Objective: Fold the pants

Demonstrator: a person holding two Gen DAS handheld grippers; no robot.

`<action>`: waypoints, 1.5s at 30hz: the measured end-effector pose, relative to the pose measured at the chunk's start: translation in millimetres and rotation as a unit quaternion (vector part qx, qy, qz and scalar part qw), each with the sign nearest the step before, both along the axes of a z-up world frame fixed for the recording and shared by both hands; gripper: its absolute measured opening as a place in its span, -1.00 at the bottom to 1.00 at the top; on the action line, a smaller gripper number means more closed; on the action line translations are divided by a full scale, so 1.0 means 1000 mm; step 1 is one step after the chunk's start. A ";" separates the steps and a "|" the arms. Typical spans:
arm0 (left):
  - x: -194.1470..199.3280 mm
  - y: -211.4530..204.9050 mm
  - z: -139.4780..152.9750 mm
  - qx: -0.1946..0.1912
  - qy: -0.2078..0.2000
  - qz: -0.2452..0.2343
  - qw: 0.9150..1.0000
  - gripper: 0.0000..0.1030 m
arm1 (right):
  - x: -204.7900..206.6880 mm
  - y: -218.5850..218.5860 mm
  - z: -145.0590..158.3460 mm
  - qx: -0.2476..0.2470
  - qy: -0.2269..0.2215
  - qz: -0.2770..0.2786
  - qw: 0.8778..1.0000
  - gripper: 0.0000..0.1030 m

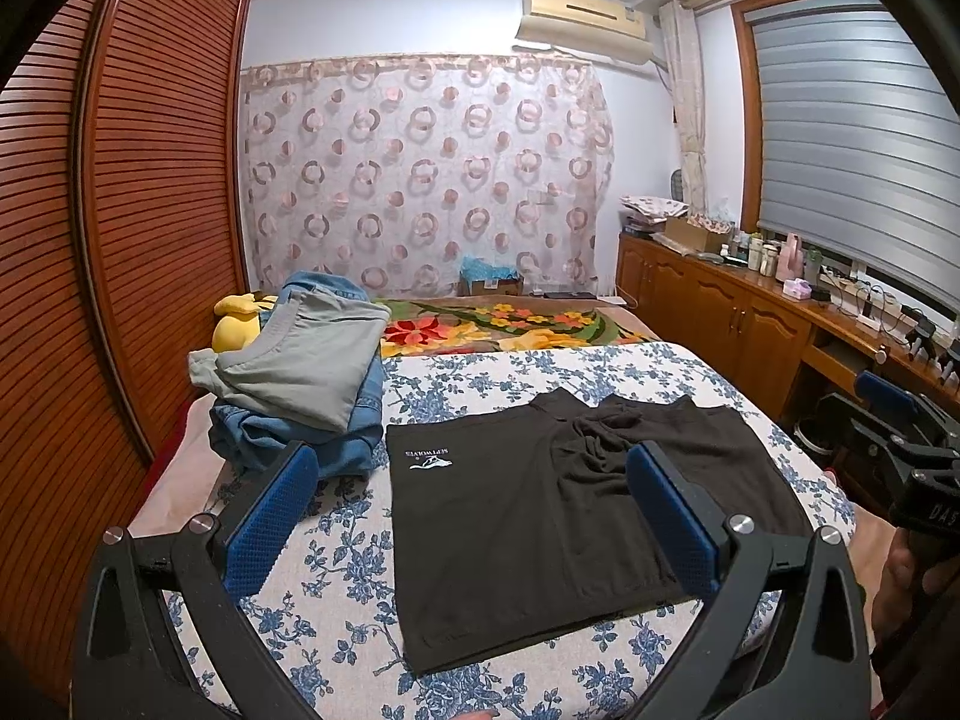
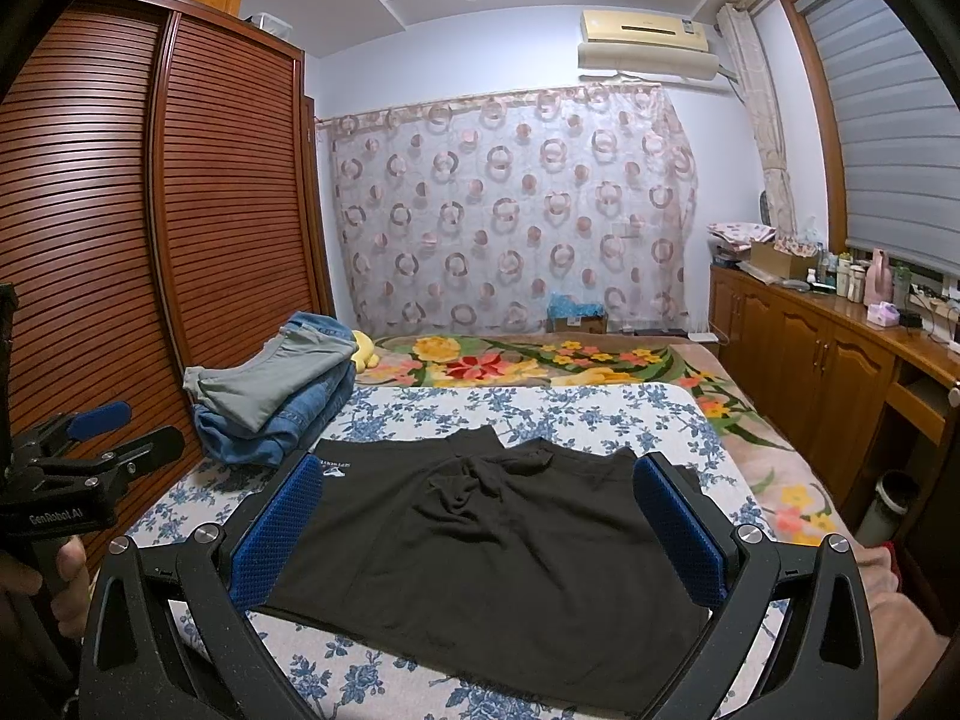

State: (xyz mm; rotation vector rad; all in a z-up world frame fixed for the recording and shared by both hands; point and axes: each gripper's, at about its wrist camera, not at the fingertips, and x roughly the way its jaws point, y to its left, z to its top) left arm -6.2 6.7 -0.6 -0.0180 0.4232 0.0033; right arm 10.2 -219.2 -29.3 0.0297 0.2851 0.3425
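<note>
Lying folded, soft black pants (image 1: 528,534) rumple between both splayed, ribbed-padded tongs (image 1: 474,516) (image 2: 480,528).

Both wrist views face the bed (image 1: 336,546) closely, side by side.

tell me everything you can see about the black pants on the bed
The black pants lie flat on the blue floral bedspread, folded into a rough rectangle. Soft, matte fabric. A small white logo with lettering sits at the far left corner. Fabric bunches in wrinkles toward the far side. Neither open gripper touches them.
</note>
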 end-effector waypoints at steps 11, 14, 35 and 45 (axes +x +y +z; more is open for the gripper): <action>-0.001 0.000 0.000 -0.002 -0.001 0.000 1.000 1.00 | 0.000 0.000 0.000 0.001 -0.001 0.000 1.000 1.00; -0.001 0.000 0.000 -0.001 -0.001 0.000 1.000 1.00 | 0.001 0.000 0.000 0.002 -0.001 0.000 1.000 1.00; -0.001 0.001 0.000 -0.003 -0.002 0.000 1.000 1.00 | 0.000 0.000 0.000 0.005 -0.003 0.001 1.000 1.00; -0.002 0.001 0.000 -0.002 -0.002 0.000 1.000 1.00 | 0.000 0.001 0.000 0.006 -0.003 0.001 1.000 1.00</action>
